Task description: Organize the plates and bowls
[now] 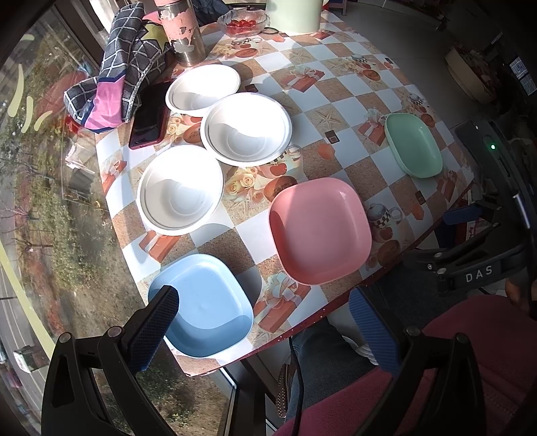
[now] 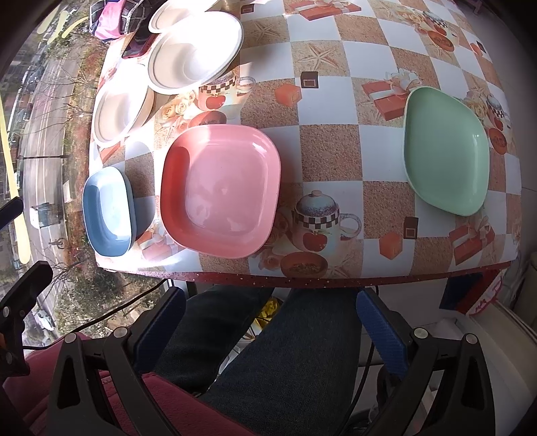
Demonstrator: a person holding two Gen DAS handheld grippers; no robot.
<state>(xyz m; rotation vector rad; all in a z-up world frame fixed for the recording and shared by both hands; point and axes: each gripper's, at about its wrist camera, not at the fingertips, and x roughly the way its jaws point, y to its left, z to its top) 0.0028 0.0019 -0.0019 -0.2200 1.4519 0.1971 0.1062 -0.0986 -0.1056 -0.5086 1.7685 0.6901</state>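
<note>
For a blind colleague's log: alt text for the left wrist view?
Open left gripper hovers at the edge of a checked table holding blue, pink and green plates, and three white bowls.

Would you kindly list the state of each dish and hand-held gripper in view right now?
Blue plate: empty, unstacked.
Pink plate: empty, unstacked.
Green plate: empty, set apart.
Three white bowls: empty, side by side.
Left hand-held gripper: open, empty.
Right hand-held gripper: open, empty.

Phone point(image 1: 149, 115), cloth point(image 1: 114, 73), maybe tomatoes point(image 1: 241, 24)
</note>
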